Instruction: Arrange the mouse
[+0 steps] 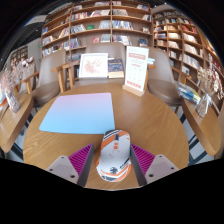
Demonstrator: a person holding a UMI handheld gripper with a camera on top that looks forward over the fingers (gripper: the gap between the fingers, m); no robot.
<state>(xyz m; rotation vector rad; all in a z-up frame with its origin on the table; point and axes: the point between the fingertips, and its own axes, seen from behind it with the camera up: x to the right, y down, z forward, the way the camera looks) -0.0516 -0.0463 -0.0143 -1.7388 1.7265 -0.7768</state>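
Observation:
A white mouse [113,158] with orange and grey stripes sits between my fingers, over the near part of the round wooden table [150,118]. My gripper [112,160] is shut on the mouse, with the magenta pads [80,158] pressing on its two sides. A light blue mouse mat [77,112] lies flat on the table, beyond the fingers and to the left. The mouse's rear end is hidden below the fingers.
At the far side of the table stand a white sign [93,66] and an upright leaflet display [135,70]. Chairs [45,88] ring the table. Bookshelves [100,22] line the back wall, and books lie on side tables [12,100] at both sides.

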